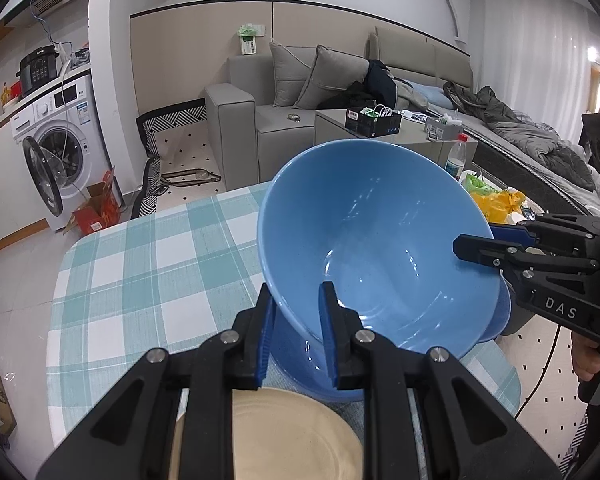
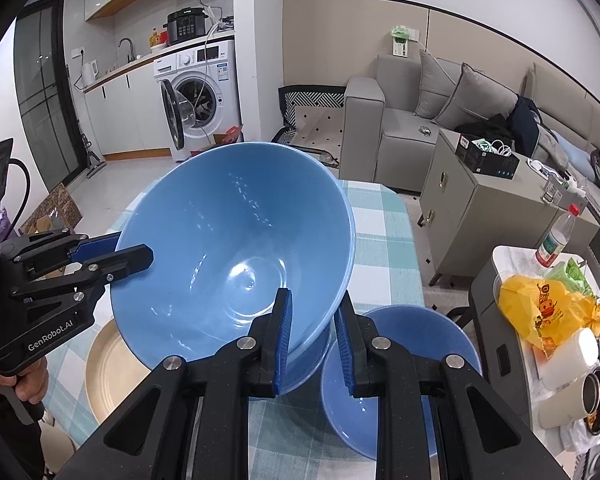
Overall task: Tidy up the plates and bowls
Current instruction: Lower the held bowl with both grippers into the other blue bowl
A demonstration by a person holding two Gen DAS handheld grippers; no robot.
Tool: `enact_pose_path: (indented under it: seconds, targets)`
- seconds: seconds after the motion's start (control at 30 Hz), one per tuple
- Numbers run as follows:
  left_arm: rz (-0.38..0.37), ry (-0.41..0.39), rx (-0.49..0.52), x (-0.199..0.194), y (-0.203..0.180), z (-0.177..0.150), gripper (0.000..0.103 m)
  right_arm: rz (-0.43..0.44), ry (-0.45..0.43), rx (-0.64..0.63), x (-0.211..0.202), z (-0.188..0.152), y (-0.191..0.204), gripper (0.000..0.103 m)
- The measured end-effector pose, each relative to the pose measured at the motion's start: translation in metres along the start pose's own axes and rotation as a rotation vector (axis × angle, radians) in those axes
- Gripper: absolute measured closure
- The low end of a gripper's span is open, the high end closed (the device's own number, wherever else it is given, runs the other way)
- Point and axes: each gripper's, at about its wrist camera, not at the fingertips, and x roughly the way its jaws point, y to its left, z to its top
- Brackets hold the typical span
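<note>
A large blue bowl [image 1: 380, 232] [image 2: 228, 248] hangs tilted above the checked tablecloth, held by its rim from two opposite sides. My left gripper [image 1: 296, 304] [image 2: 128, 248] is shut on the rim nearest its own camera. My right gripper [image 2: 314, 336] [image 1: 480, 240] is shut on the opposite rim. Under the held bowl, a second blue bowl [image 2: 400, 364] [image 1: 300, 368] stands on the table [image 1: 148, 264]. A beige plate [image 1: 292, 440] [image 2: 112, 364] lies beside it near the front edge.
A low side table [image 2: 504, 256] at the right carries a yellow bag [image 2: 540, 304], a red-capped bottle [image 2: 556, 236] and cups. Behind stand a grey cabinet [image 2: 480, 216] and a sofa [image 1: 260, 128]. A washing machine [image 1: 56, 148] has its door open at the far left.
</note>
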Motion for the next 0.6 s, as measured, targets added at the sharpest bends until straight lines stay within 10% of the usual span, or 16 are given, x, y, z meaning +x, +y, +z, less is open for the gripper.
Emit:
enact_pose_path:
  seconds: [0.6]
  targets:
    - [0.008,0.081,-0.003,0.031,0.008,-0.026,0.083,0.016,0.081,-0.004,0.039,-0.023,0.003,0.082]
